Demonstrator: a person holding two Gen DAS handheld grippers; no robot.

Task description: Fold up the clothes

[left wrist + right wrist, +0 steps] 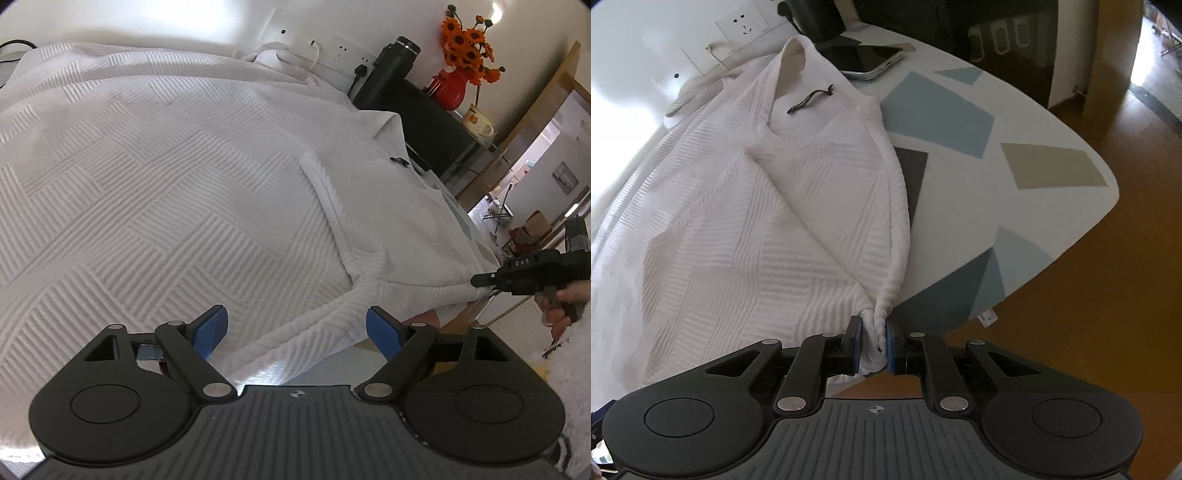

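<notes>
While your right hand-held gripper (874, 341) is clamping a bunched corner of the white garment (768, 206) at the near edge of the surface (1052, 122), you are giving the fold an anchor to pull from. Your left hand-held gripper (295, 328) is hovering with its pads spread wide over the sleeve (306, 332), likely lining up a second grip. The garment is lying spread across the surface, its collar toward the phone (868, 59).

Both wrist views close, sharing white garment (207, 177).
</notes>
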